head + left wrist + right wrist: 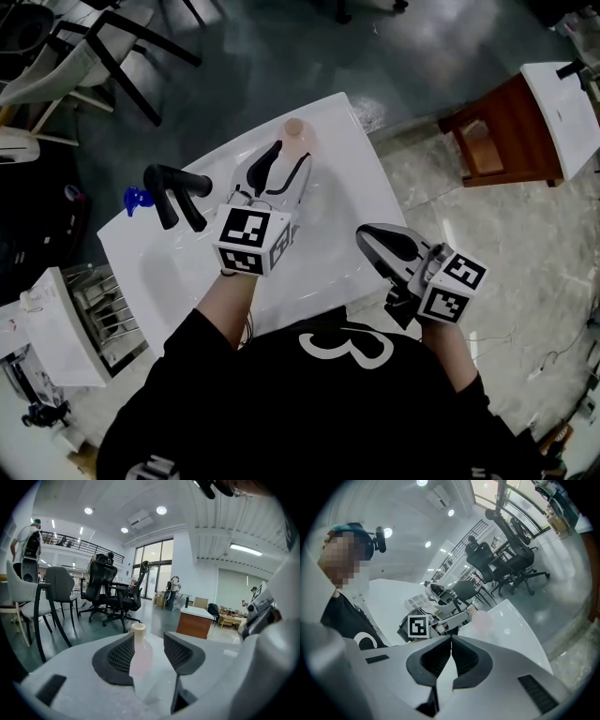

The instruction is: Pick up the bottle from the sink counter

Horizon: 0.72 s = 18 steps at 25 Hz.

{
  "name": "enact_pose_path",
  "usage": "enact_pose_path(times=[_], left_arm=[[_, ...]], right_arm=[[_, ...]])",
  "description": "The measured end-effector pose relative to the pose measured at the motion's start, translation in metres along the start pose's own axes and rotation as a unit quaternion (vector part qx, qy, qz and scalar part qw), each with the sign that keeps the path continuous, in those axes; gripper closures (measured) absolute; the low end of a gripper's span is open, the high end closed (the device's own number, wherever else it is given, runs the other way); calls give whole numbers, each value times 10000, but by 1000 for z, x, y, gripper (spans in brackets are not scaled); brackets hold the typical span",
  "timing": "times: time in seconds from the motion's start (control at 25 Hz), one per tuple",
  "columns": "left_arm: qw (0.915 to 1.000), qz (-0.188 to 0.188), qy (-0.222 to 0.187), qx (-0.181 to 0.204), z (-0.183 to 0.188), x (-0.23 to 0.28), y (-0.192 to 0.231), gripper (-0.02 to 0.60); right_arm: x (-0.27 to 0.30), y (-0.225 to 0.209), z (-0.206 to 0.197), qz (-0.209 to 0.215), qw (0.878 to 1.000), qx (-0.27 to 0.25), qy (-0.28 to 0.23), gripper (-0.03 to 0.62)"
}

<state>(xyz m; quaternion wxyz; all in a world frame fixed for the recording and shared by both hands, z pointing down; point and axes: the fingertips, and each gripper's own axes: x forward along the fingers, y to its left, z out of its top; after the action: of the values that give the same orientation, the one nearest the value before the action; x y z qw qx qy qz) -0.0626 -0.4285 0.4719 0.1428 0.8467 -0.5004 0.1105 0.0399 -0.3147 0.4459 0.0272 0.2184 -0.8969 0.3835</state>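
A pale pink bottle (298, 139) with a beige cap stands upright at the far end of the white sink counter (347, 178). My left gripper (291, 155) reaches toward it with its jaws open. In the left gripper view the bottle (139, 654) stands in the gap between the dark ribbed pads (119, 656), close to the left one, and neither pad presses on it. My right gripper (366, 234) hovers over the counter's near right edge, shut with nothing in it. The right gripper view shows its jaws (451, 640) meeting and the bottle (482, 620) farther off.
A black faucet (174, 193) rises left of the left gripper, with a small blue object (138, 198) beside it. A brown cabinet (492, 141) stands on the floor to the right. Chairs (94, 47) are at the far left, a white rack (66, 328) at the near left.
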Motion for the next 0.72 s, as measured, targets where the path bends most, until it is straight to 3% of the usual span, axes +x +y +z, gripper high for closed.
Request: enact_pose_path(times=[0.28,0.72], left_arm=[[9998,140,66,-135,-4,18,9,390],[9997,212,93,-17,-9,40,22,391]], right_arm=[[-1,-9,-5,-112,9999,77,59,580],[11,-17,-21,-166,9994,240,183,580]])
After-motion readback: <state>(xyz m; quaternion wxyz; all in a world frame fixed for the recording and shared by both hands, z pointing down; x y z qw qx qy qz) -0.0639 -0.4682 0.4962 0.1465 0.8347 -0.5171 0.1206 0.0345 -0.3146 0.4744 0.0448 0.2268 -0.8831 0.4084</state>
